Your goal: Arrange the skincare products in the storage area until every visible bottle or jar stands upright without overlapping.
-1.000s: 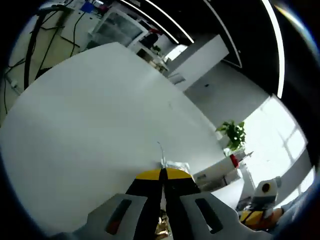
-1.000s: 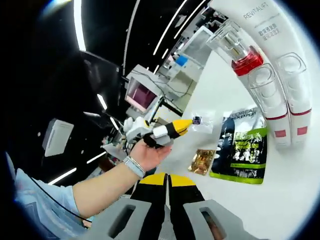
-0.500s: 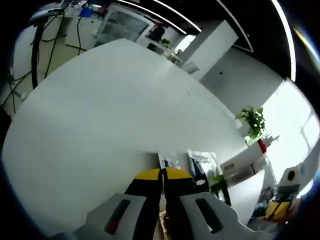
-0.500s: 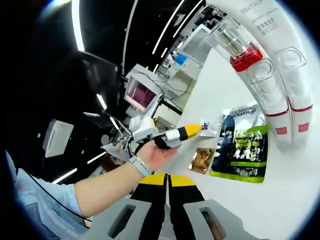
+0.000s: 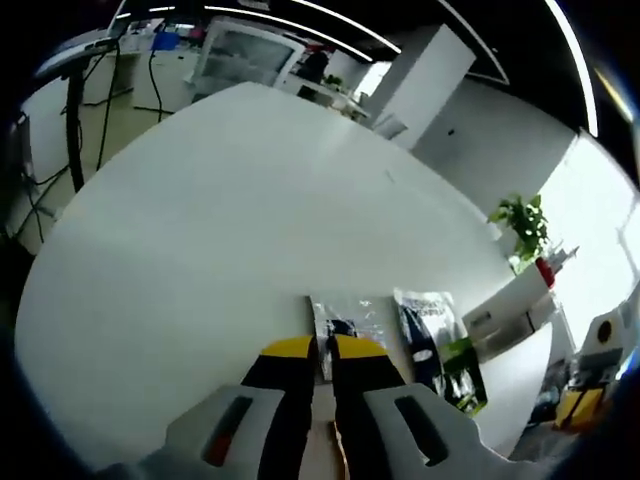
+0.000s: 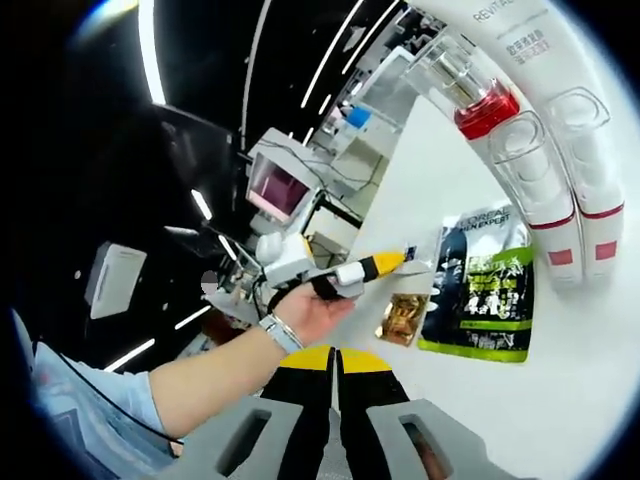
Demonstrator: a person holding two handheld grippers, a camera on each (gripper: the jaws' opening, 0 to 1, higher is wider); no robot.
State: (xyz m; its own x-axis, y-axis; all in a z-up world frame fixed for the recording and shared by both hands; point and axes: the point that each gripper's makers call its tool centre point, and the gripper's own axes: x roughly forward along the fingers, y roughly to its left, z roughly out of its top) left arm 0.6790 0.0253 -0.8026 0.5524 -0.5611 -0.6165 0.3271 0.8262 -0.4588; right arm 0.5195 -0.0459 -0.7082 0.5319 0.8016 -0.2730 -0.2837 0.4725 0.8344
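Sachet (image 5: 345, 322), thin, limp and slippery, lies flat just ahead of our slightly parted left claw (image 5: 322, 352), so we pinch its near edge.

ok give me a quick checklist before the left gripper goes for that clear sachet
1. Left gripper jaws nearly shut, narrow gap: cannot tell if wide enough.
2. Clear sachet lies flat just ahead of its tips: ok.
3. Dark green-edged pouch beside the sachet, separate: ok.
4. Gold sachet near the left gripper: ok, watch it.
5. Right gripper shut, holding nothing: ok.
6. Red-capped bottle and two white tubes lying flat: not ok.
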